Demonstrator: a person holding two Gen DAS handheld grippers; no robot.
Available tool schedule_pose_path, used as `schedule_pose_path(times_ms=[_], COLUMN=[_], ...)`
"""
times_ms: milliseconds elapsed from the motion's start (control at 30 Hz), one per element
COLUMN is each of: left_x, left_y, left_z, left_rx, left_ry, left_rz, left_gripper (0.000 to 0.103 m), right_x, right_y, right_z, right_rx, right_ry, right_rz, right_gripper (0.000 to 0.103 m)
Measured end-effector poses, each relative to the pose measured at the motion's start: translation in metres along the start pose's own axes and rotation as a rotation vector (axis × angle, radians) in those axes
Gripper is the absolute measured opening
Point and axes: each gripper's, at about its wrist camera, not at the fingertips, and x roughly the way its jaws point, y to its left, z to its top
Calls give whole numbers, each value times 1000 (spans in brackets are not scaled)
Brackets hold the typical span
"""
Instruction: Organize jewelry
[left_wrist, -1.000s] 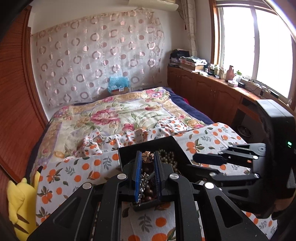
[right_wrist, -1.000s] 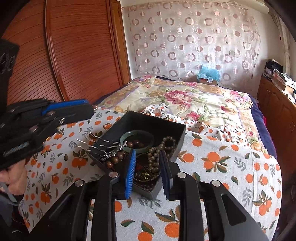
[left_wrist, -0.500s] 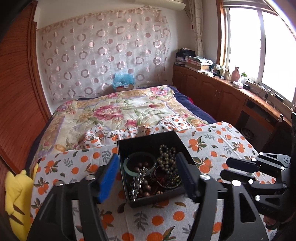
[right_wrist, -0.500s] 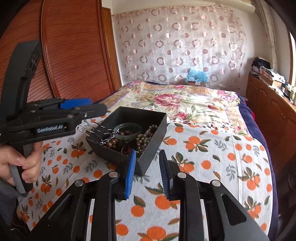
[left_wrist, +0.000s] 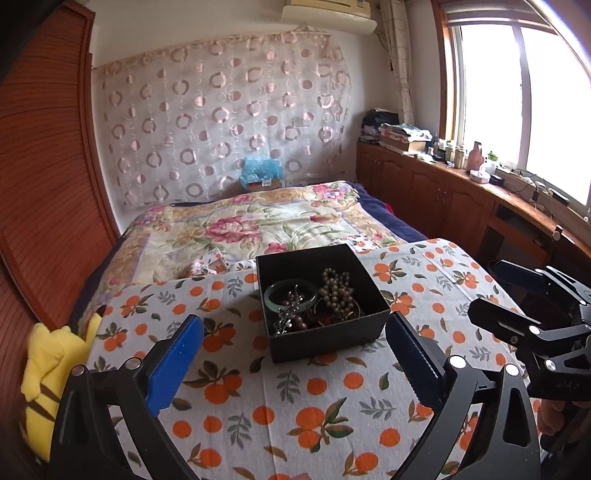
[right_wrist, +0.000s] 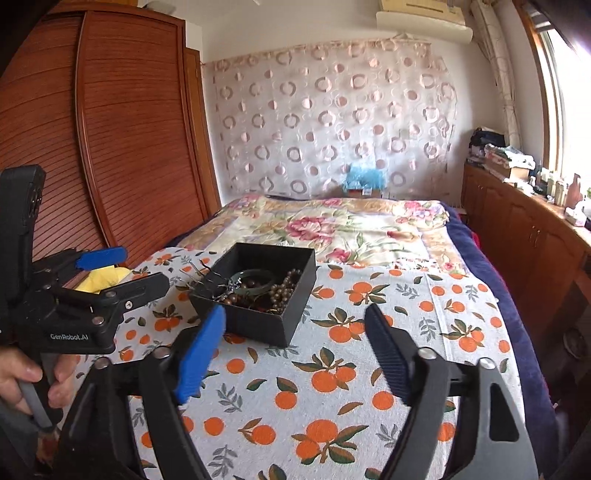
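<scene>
A black open box (left_wrist: 314, 347) stands on the orange-print cloth (left_wrist: 258, 406). It holds a green bangle (left_wrist: 290, 295), a string of brown beads (left_wrist: 336, 290) and a silver hairpin (left_wrist: 288, 317). My left gripper (left_wrist: 294, 321) is back from the box's near side, its jaws opening wide with nothing held. The right gripper (right_wrist: 295, 311) hangs off the box's (right_wrist: 258, 325) near right corner, jaws also opening and empty. Each gripper shows in the other's view: the right gripper (left_wrist: 487, 288) at the right edge, the left gripper (right_wrist: 142, 267) at the left with a hand (right_wrist: 22, 373) on its handle.
The cloth covers the near end of a bed with a floral quilt (left_wrist: 258, 221). A yellow plush toy (left_wrist: 48, 369) lies at the cloth's left edge. A wooden slatted wardrobe (right_wrist: 110, 147) stands on the left, low cabinets (left_wrist: 443, 192) under the window on the right.
Both grippers have drawn back from the box. The left one, shut over the jewelry a second ago, now stands wide apart and empty. The right jaws widened from a narrow gap.
</scene>
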Motion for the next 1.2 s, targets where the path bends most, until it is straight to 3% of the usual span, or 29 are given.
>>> schedule_pose_path(times_ms=[200, 433, 1200], left_x=[-20, -43, -64], left_y=[8, 18, 21], left_z=[-10, -20, -37], left_rx=[-29, -72, -85], left_ry=[-17, -37, -54], left_rz=[22, 41, 63], left_gripper=[95, 95, 95], right_x=[-14, -27, -46], right_y=[9, 6, 6], right_z=[1, -4, -21], right_rx=[-16, 14, 41], right_ry=[-40, -56, -76], right_rz=[-54, -109, -118], right_gripper=[100, 100, 100])
